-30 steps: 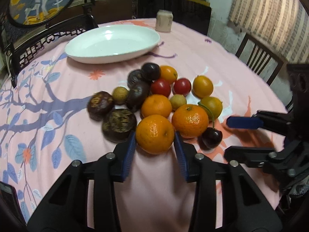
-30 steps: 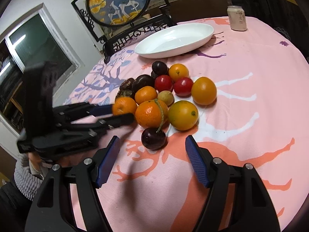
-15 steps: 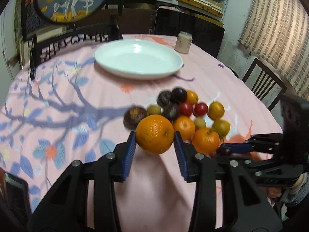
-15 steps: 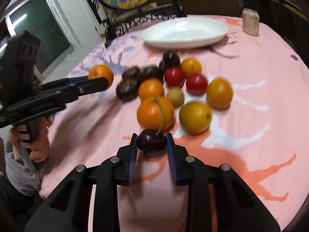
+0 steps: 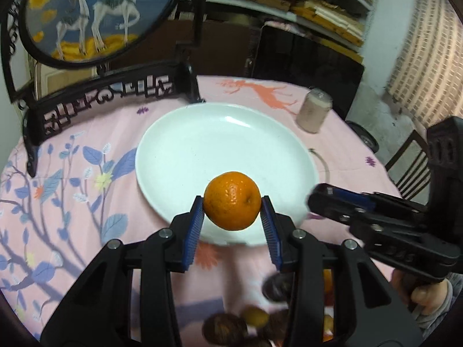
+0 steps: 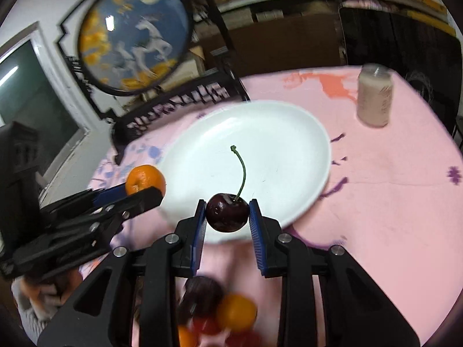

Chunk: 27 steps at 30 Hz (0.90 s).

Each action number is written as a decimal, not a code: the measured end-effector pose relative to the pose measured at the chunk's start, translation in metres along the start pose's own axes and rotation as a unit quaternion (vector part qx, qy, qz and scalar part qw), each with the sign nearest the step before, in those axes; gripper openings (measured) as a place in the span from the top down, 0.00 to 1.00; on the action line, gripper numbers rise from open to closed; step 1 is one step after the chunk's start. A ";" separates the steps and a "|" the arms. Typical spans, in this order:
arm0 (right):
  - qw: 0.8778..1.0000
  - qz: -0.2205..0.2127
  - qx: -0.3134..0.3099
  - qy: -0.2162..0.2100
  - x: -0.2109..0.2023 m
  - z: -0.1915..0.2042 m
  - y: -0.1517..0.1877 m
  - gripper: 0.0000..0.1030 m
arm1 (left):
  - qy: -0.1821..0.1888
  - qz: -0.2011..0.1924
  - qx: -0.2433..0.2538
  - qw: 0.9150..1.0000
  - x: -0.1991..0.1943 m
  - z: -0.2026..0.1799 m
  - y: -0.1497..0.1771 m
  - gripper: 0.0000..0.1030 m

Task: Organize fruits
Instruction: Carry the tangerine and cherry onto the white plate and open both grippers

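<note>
Only rightward, cherry (image 6: 227,212) stem; leftward, orange (image 5: 231,201).

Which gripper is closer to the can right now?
Right. The right gripper, holding the cherry, sits on the plate's can side; the left gripper, holding the orange, sits on its far side.

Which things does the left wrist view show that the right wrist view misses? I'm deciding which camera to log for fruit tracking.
Only the left wrist view shows the chair at the table's right. Only the right wrist view shows the cherry with its stem, clamped in the right gripper, and the window. Both show the orange held in the left gripper, the empty white plate, the can and the round deer screen.
</note>
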State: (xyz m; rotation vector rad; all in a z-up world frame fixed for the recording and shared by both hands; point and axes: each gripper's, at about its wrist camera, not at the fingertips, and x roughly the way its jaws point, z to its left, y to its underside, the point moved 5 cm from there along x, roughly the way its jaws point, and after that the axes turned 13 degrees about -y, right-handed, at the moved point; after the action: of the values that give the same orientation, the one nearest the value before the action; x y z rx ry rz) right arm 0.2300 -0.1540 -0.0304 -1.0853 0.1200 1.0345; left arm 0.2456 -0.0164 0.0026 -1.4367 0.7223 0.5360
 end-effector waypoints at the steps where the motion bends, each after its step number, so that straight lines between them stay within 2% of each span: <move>1: 1.000 0.008 0.008 0.001 0.010 -0.006 -0.002 0.71 | -0.003 0.008 -0.003 1.000 0.009 0.001 0.001 0.60; 3: 1.000 0.009 0.021 0.008 0.020 -0.017 -0.002 0.71 | -0.002 0.020 -0.008 1.000 0.021 0.004 0.004 0.61; 4: 1.000 0.008 0.028 0.006 0.021 -0.022 -0.002 0.67 | -0.001 0.026 -0.009 1.000 0.026 0.005 0.007 0.60; 5: 0.999 0.007 0.031 0.003 0.019 -0.023 -0.002 0.53 | -0.001 0.029 -0.008 1.000 0.028 0.005 0.009 0.57; 6: 0.999 0.002 0.033 0.000 0.015 -0.024 -0.002 0.43 | -0.005 0.026 -0.008 1.000 0.029 0.007 0.009 0.52; 7: 0.999 -0.019 0.034 0.002 0.006 -0.024 -0.004 0.29 | -0.007 0.020 -0.010 1.000 0.027 0.008 0.009 0.41; 8: 0.999 -0.039 0.033 0.005 -0.003 -0.024 -0.006 0.26 | -0.008 0.012 -0.015 1.000 0.024 0.010 0.008 0.34; 13: 0.997 -0.070 0.024 -0.018 -0.029 -0.013 -0.011 0.26 | -0.013 -0.012 -0.018 1.000 0.004 0.015 0.008 0.30; 15: 0.997 -0.074 0.018 -0.017 -0.041 -0.007 -0.006 0.26 | -0.024 -0.016 -0.022 0.999 -0.004 0.020 0.013 0.23; 19: 0.997 -0.076 0.016 -0.026 -0.065 0.005 0.021 0.26 | -0.048 -0.024 -0.032 0.998 -0.024 0.034 0.034 0.21; 22: 0.997 -0.073 0.011 -0.013 -0.079 0.006 0.052 0.26 | -0.069 -0.044 -0.032 0.996 -0.046 0.043 0.056 0.16; 24: 0.997 -0.072 0.012 -0.004 -0.086 0.005 0.069 0.23 | -0.093 -0.052 -0.024 0.994 -0.056 0.047 0.073 0.13; 26: 0.997 -0.069 0.022 -0.002 -0.094 0.001 0.088 0.13 | -0.102 -0.047 -0.014 0.994 -0.061 0.046 0.086 0.12; 27: 0.997 -0.068 0.026 -0.002 -0.096 0.000 0.093 0.11 | -0.102 -0.039 -0.006 0.994 -0.061 0.044 0.094 0.11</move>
State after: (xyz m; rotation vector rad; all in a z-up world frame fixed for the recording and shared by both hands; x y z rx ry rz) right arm 0.1079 -0.2075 -0.0408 -1.0293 0.0686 0.9075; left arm 0.1413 0.0407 -0.0188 -1.3923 0.4979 0.6171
